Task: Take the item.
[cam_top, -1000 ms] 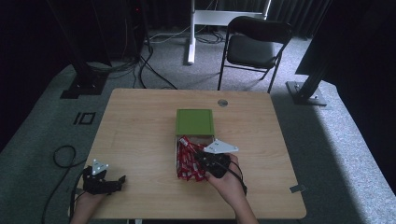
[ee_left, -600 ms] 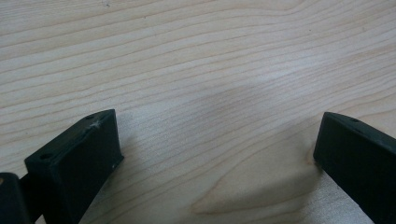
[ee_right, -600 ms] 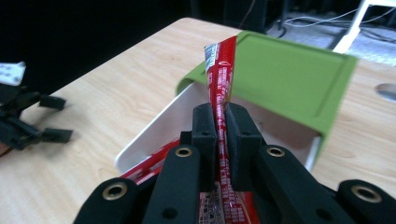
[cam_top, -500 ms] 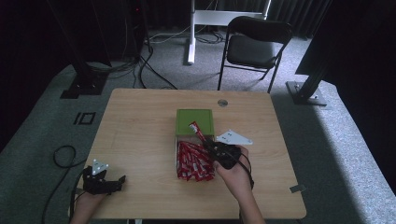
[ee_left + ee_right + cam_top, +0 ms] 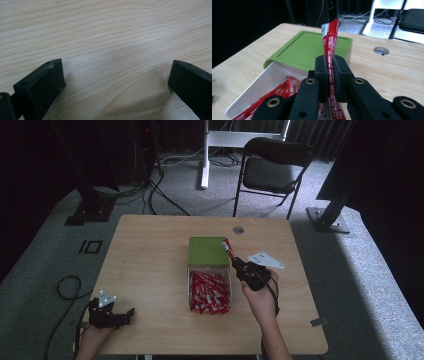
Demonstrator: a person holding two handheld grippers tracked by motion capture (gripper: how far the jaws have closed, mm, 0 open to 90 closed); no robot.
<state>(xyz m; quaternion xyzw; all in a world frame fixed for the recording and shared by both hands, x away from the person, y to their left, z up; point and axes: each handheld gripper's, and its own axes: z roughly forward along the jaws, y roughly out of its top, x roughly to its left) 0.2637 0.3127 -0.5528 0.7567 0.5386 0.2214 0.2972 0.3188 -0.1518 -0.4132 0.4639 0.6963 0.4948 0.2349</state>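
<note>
Work in hand: one red sachet (image 5: 329, 42) was being taken out of the box (image 5: 190, 290) of sachets, as far as the views let one judge.
Right gripper (image 5: 235, 262): clamped on that sachet; in the right gripper view the two black jaws pressed on it from both sides, with its printed top standing up above them and its lower end hanging below.
Sachet's place: off the table (image 5: 150, 250), held in the air just beside the box's right edge and near the green lid (image 5: 206, 251), touching neither as far as could be told.
Lid: slid back over the far part of the box, so the near part lay open.
Box contents: a heap of red sachets (image 5: 209, 292) lay loose in the open part, filling much of it.
Left gripper (image 5: 120, 316): jaws apart with nothing between them, low over bare wood at the table's near left corner, well apart from the box.
Done: the lid was off the near part, and one sachet had been gripped and lifted clear of the heap.
Left: setting the sachet down somewhere; no spot for it could be read from the views. Many sachets remained in the box, should more be wanted.
Risk: the sachet was thin and limp, so it might slip or swing.
</note>
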